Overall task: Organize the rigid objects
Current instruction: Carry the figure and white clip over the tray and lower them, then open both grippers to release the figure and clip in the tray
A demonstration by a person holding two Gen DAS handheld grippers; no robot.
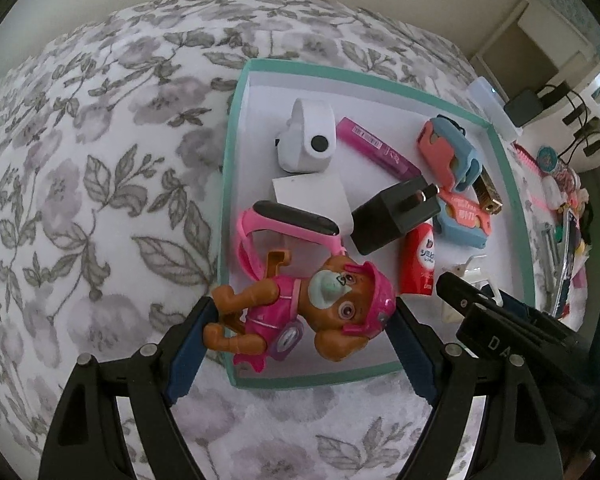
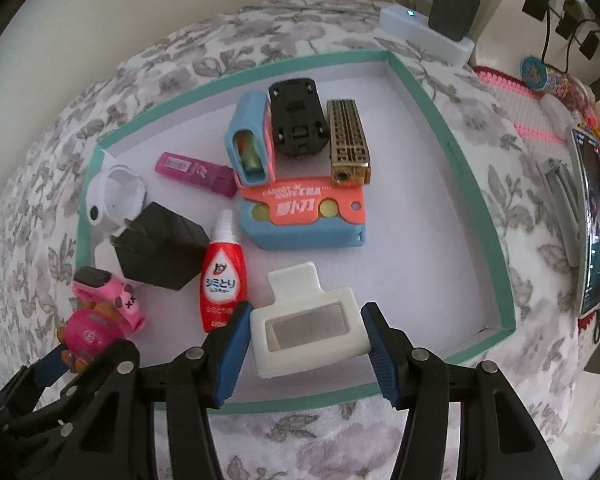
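Observation:
A teal-rimmed white box (image 1: 236, 128) (image 2: 452, 140) lies on a floral blanket and holds several small objects. My left gripper (image 1: 300, 332) is open around a brown and pink toy dog (image 1: 300, 308), which lies over the box's near corner; its fingers do not press it. The dog also shows in the right wrist view (image 2: 88, 336). My right gripper (image 2: 304, 340) is open around a white plastic brush-like piece (image 2: 308, 328) on the box floor, with gaps on both sides. A pink watch (image 1: 284, 224), black charger (image 1: 392, 216), red bottle (image 2: 222, 276) and blue-orange case (image 2: 304, 216) lie inside.
A white round device (image 1: 308, 140), magenta stick (image 1: 380, 152), gold harmonica (image 2: 346, 140) and black toy car underside (image 2: 298, 120) also lie in the box. A phone on a stand (image 2: 592, 220), cables, a power strip (image 2: 424, 32) and pink items sit to the right.

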